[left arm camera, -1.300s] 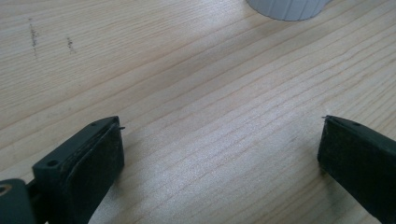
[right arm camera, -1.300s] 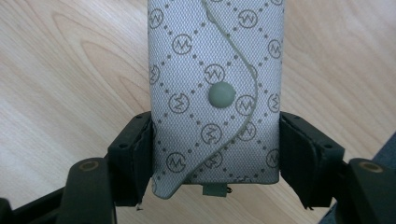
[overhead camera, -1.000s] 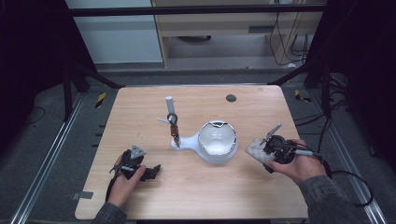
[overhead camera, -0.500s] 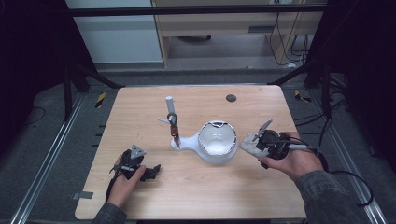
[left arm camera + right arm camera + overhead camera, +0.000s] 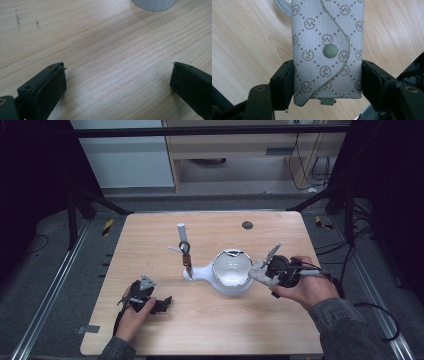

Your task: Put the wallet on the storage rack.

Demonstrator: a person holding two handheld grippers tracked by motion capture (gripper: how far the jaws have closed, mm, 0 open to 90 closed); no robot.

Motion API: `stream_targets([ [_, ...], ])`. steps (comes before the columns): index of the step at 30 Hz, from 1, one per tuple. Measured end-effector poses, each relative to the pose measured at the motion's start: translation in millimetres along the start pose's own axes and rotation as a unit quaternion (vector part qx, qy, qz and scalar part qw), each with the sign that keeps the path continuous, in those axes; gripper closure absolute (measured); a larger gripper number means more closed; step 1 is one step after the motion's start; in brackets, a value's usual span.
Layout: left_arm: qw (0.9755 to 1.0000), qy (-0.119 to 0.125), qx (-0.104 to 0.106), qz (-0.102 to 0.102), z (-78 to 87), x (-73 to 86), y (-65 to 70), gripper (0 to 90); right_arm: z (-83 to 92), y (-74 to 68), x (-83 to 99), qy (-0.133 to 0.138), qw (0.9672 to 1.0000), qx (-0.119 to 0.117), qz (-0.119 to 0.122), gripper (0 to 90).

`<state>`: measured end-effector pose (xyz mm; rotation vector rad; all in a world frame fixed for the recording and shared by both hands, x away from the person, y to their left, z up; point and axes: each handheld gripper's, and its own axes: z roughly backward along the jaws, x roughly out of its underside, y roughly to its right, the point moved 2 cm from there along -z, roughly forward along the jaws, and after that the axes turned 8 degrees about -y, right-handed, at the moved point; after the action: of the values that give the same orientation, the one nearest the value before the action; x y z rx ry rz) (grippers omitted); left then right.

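Since the earlier frame, the grey patterned pouch [image 5: 327, 50] was carried up and toward the white bowl [image 5: 231, 275], clamped by its sides in the right gripper [image 5: 261, 272]; its leading end was seen just beside the bowl's rim, clear of the table [image 5: 210, 325]. The left gripper [image 5: 117, 82] was noted resting on the table well left of the bowl, jaws wide apart and empty. Risk judged: the pouch's fabric could slip from the side grip, or its end could strike the rim and tip the bowl.
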<state>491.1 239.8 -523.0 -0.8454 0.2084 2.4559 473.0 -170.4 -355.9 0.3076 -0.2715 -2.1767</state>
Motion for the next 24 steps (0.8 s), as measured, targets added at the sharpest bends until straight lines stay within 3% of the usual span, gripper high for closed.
stream_targets([
  [24, 1.0, 0.0, 0.0, 0.0, 0.1, 0.0, 0.0, 0.0, 1.8, -11.0, -23.3, -0.005, 0.9995, -0.01, 0.03, 32.2],
])
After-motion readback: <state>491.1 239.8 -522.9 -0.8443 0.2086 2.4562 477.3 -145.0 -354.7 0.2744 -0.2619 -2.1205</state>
